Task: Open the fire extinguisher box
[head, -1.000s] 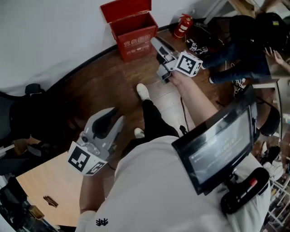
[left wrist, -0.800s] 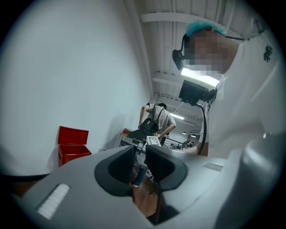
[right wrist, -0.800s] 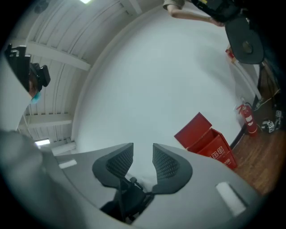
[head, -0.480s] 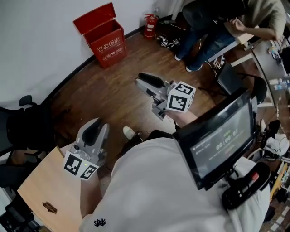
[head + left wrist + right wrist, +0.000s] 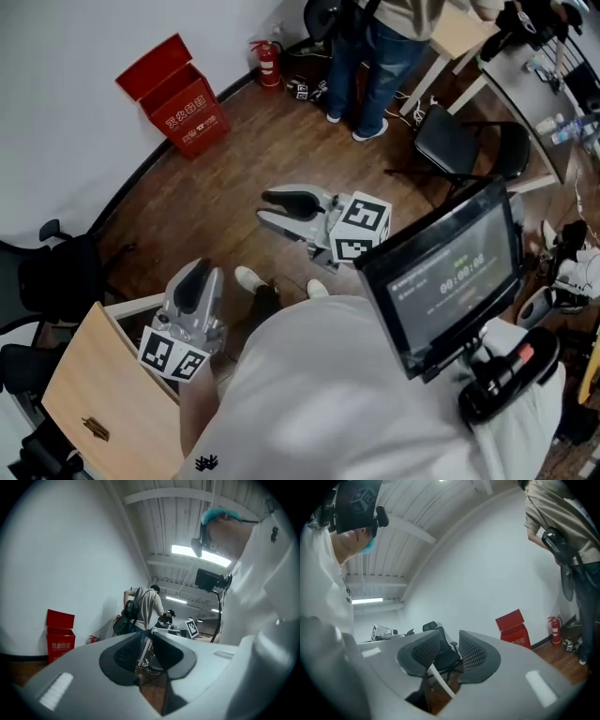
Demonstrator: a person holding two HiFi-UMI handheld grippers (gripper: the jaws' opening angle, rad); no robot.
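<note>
The red fire extinguisher box (image 5: 174,97) stands on the wood floor against the white wall, its lid tipped up and back. It also shows small in the left gripper view (image 5: 59,637) and the right gripper view (image 5: 514,629). My right gripper (image 5: 265,208) hangs in mid-air far from the box, its jaws (image 5: 450,633) apart with nothing between them. My left gripper (image 5: 195,274) is low by my left side, its jaws (image 5: 149,633) together at the tips and empty.
A red fire extinguisher (image 5: 269,62) stands by the wall right of the box. A person (image 5: 375,47) stands at the back near a black chair (image 5: 459,145) and desks. An office chair (image 5: 56,272) and a wooden tabletop (image 5: 94,394) lie at my left.
The box has slid from near top centre to far upper left as I backed off. My right gripper came back from beside the box toward my body. The left gripper stayed low.
</note>
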